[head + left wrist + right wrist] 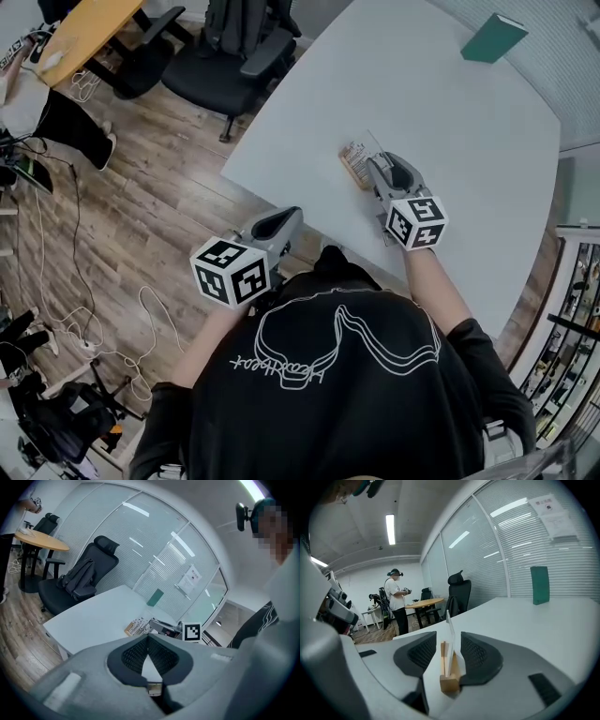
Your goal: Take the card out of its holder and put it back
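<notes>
A small wooden card holder point(450, 680) stands on the white table point(422, 94), right between the fingers point(480, 656) of the right gripper point(384, 165). The thin clear card point(449, 630) sits upright in its slot. Those fingers are spread, one on each side of the holder. There is a gap on one side, and the other finger is just beside the base or touching it. The left gripper point(289, 219) hangs off the table's near edge, well apart from the holder, with its fingers together at the tips on nothing.
</notes>
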`<state>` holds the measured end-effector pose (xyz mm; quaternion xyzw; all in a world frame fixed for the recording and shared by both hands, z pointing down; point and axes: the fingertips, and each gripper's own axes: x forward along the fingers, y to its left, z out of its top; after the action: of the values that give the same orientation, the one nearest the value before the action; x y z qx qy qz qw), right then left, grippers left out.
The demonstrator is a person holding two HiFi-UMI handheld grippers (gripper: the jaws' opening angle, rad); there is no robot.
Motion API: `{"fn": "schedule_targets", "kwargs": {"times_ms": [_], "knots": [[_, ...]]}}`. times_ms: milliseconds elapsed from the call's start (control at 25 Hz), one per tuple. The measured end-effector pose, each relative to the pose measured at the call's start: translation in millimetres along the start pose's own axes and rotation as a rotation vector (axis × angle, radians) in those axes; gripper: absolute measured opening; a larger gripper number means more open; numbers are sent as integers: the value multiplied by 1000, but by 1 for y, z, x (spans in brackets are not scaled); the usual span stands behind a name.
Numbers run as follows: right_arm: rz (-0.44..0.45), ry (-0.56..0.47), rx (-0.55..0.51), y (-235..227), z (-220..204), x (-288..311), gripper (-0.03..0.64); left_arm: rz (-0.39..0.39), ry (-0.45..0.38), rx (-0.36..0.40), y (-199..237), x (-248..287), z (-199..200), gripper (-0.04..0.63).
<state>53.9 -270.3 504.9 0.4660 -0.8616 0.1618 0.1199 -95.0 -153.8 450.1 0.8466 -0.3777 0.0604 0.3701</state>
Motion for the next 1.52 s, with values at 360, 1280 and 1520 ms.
{"fn": "schedule_targets", "kwargs": {"times_ms": [360, 1280, 1520], "knots": [[-62, -153, 103, 35, 36, -80, 176, -78, -14, 72, -19, -27, -7, 12], [455, -165, 68, 178, 38, -260, 8, -225, -69, 274, -182, -73, -30, 12], [439, -171, 139, 168, 29, -291, 6, -215, -69, 315, -221, -80, -49, 12]]}}
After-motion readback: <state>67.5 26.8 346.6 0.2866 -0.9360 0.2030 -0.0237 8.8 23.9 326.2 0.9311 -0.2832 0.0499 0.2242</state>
